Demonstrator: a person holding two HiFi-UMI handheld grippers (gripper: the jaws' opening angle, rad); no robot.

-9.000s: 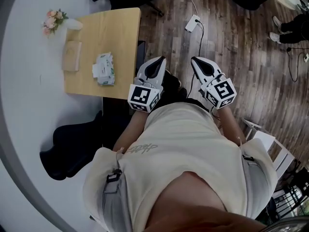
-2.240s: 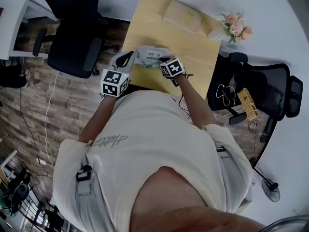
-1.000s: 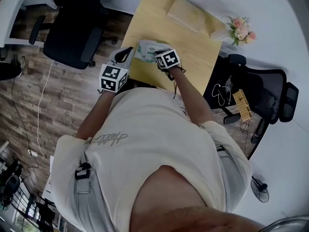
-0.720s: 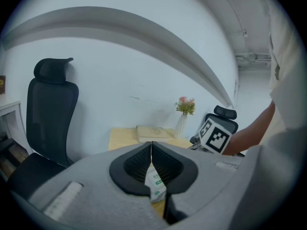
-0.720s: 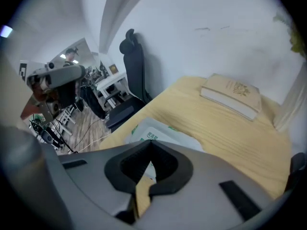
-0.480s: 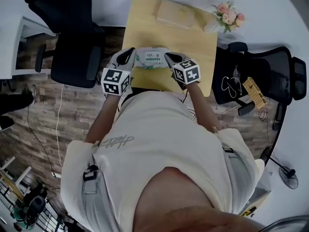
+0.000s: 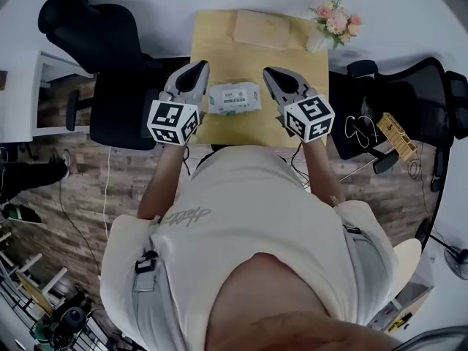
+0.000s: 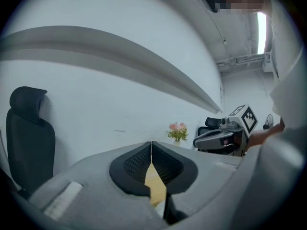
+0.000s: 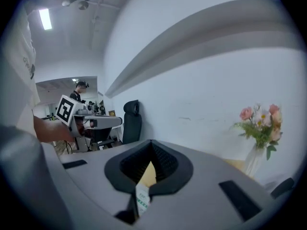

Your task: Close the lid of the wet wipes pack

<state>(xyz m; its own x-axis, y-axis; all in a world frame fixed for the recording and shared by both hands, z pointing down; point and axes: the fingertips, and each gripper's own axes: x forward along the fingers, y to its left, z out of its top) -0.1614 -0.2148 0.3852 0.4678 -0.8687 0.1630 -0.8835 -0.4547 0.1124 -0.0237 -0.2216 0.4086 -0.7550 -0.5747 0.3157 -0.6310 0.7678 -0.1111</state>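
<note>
A soft white and green wet wipes pack (image 7: 234,98) lies flat on a light wooden desk (image 7: 219,57), near the edge closest to the person. Its top faces up. The lid seems to lie flat, but it is too small to be sure.

The left gripper (image 7: 198,69) is held up in the air on the left side of the pack. The right gripper (image 7: 270,74) is held up on the right side. The pack sits between them, and neither gripper touches it.

In the left gripper view, the left gripper (image 8: 151,158) has its two dark pads pressed together at the tips, with nothing between them. Only a bit of the yellow desk (image 8: 155,185) shows through the thin gap lower down. In the right gripper view, the right gripper (image 9: 151,156) is squeezed closed the same way and is empty. A small piece of the pack (image 9: 141,199) shows below it.

At the far side of the desk lies a flat tan pack (image 7: 262,29). Pink flowers in a white vase (image 7: 333,22) stand at the far right corner, near the white wall. One black office chair (image 7: 117,72) stands left of the desk, and another black chair (image 7: 409,93) stands to the right. The floor is dark wood (image 7: 73,196).
</note>
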